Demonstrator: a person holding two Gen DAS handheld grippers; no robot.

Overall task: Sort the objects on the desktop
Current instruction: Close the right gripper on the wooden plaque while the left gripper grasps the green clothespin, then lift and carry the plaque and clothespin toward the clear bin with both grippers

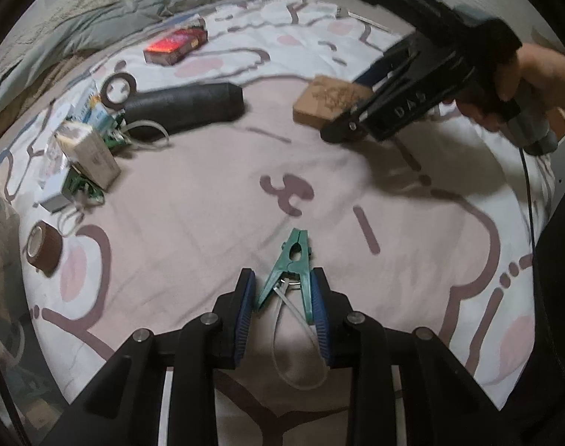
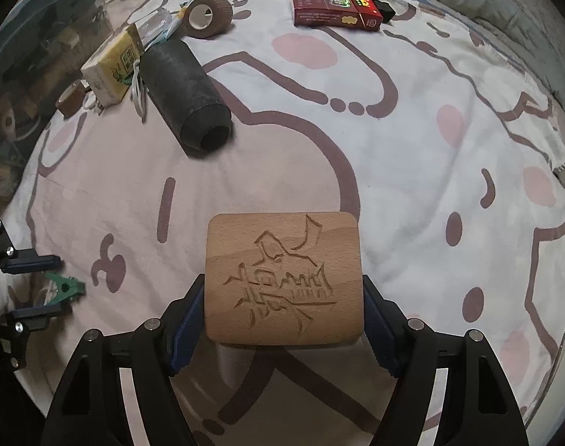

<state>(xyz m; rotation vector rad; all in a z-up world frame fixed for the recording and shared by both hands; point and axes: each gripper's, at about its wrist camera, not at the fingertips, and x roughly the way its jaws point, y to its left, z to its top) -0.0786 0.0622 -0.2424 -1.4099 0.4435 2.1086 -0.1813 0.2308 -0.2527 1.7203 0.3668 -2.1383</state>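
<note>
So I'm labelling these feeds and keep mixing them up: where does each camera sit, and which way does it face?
Left wrist: on the left gripper, looking steeply down at the sheet; its fingers are shut on a green clip; the right gripper and a hand show.
Right wrist: on the right gripper, looking steeply down; its pads flank a wooden block; the left gripper shows.
Shared: clip, block, black roll, red box.
</note>
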